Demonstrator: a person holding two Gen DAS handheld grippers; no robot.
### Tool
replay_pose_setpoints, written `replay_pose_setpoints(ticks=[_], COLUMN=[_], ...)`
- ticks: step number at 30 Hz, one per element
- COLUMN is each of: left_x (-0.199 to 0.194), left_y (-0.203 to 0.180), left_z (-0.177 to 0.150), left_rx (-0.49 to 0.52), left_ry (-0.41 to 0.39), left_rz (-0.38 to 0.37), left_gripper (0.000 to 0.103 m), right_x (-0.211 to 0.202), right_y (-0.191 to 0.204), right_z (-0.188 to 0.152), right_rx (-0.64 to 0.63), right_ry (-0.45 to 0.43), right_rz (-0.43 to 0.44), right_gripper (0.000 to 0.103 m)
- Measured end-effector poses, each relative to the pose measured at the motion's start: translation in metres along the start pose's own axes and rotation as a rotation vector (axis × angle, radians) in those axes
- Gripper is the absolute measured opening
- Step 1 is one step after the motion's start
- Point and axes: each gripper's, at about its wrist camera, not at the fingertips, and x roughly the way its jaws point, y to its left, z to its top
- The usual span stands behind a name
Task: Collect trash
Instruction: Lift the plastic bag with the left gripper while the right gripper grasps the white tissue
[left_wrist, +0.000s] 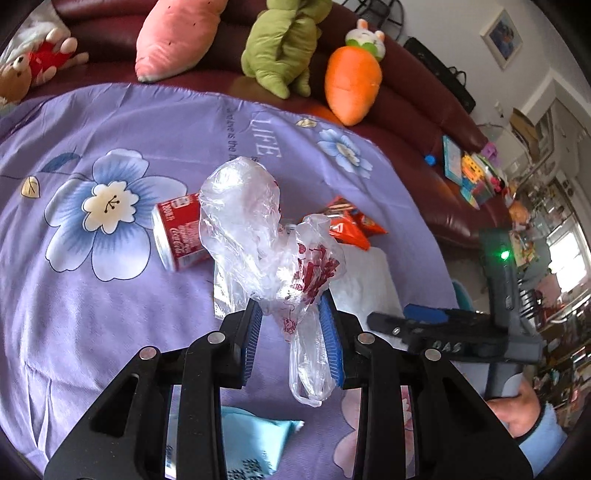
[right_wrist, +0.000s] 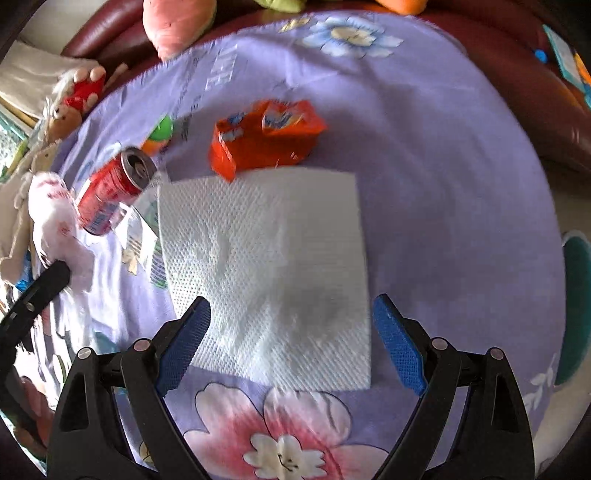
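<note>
Bare cloth (right_wrist: 461, 166) lies right of the paper towel (right_wrist: 266, 258); can (right_wrist: 110, 192) and orange packet (right_wrist: 266, 136) crowd its far-left side.

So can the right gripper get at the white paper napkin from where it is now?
Probably yes. The right gripper is open right above the white paper napkin, which lies flat on the purple cloth with nothing on top; only the orange packet touches its far edge.

We are in a home's living room: a dark red leather sofa (left_wrist: 413, 122) lined with plush toys, among them a stuffed carrot (left_wrist: 352, 86), a floral purple cloth (left_wrist: 110, 295) spread before it, a framed picture (left_wrist: 501, 37) on the wall.
</note>
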Motion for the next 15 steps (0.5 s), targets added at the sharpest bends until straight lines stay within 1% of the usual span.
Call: replay_pose_setpoints(ticks=[2,5,6,7,8,9,10,12,15], left_x=[0.004,0.009,0.01,0.01,0.009,0.009,0.009,0.008,0.005], left_y=[0.004,0.007,0.008,0.01,0.011,0.012,0.013,0.014,0.01], left_z=[0.001,0.002,0.002,0.001,0.001,0.001,0.001,-0.001,-0.005], left_rx=[-0.001,-0.005,-0.007,-0.01,-0.013,-0.016,-0.02,-0.027,-0.021], left_ry=[0.013,0.025,0.026,0.027,0.027,0.027,0.027,0.027,0.025], left_rz=[0.0,0.0,-0.001,-0.001,-0.001,-0.001,-0.001,-0.003,-0.005], left_gripper=[0.032,0.032,0.032,0.032,0.032,0.032,0.032,0.032,0.032], right_x=[0.008,0.012,0.012,0.013,0.012,0.01,0.007,0.002,-0.018], right_y=[0.005,0.014,0.018,0.021,0.023,0.026,0.025,0.019,0.007], right_z=[-0.002,-0.008,-0.011,-0.013,-0.015,-0.016,-0.017,-0.019,-0.025], right_rx=[-0.012,-0.06,-0.082,-0.093,-0.104,-0.126,-0.127,-0.087,-0.045], right_ry=[0.016,-0.028,-0.045,-0.057,-0.063,-0.081,-0.086,-0.079,-0.113], right_rz=[-0.022,-0.089,-0.109,-0.118,-0.129,-0.15,-0.137,-0.083,-0.052], right_gripper=[0.085,0.085,0.082,0.069,0.061,0.037,0.018,0.015,0.011])
